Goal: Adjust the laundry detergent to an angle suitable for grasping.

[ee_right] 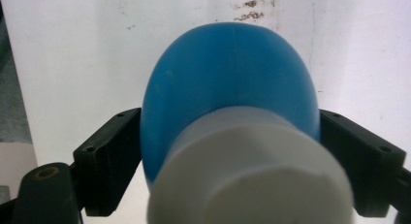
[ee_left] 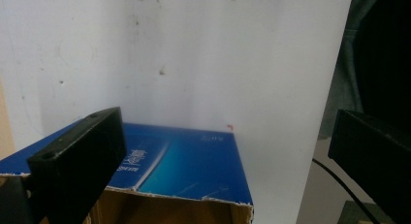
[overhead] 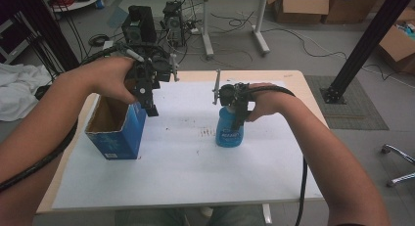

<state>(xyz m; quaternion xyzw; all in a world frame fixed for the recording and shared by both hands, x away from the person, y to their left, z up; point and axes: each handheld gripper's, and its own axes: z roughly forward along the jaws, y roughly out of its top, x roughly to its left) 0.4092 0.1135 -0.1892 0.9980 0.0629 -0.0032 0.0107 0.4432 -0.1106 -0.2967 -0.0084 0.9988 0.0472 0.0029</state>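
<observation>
A blue bottle [overhead: 229, 133] with a white cap [ee_right: 252, 175] stands upright at the middle right of the white sheet. My right gripper [overhead: 237, 113] comes down over its top; in the right gripper view [ee_right: 230, 127] both black jaws rest against the bottle's [ee_right: 228, 69] shoulders. At the left stands an open blue cardboard box [overhead: 117, 138]. My left gripper [overhead: 150, 107] hovers at its right rim. In the left gripper view [ee_left: 223, 132] the jaws are wide apart, with the box's [ee_left: 194, 161] blue wall between them and untouched.
A white sheet [overhead: 195, 172] covers most of the wooden table [overhead: 298, 79], with small brown stains [overhead: 205, 133] left of the bottle. Computer towers [overhead: 139, 20], cables and cardboard boxes [overhead: 301, 6] lie on the floor behind. A black post [overhead: 362, 45] rises at the right.
</observation>
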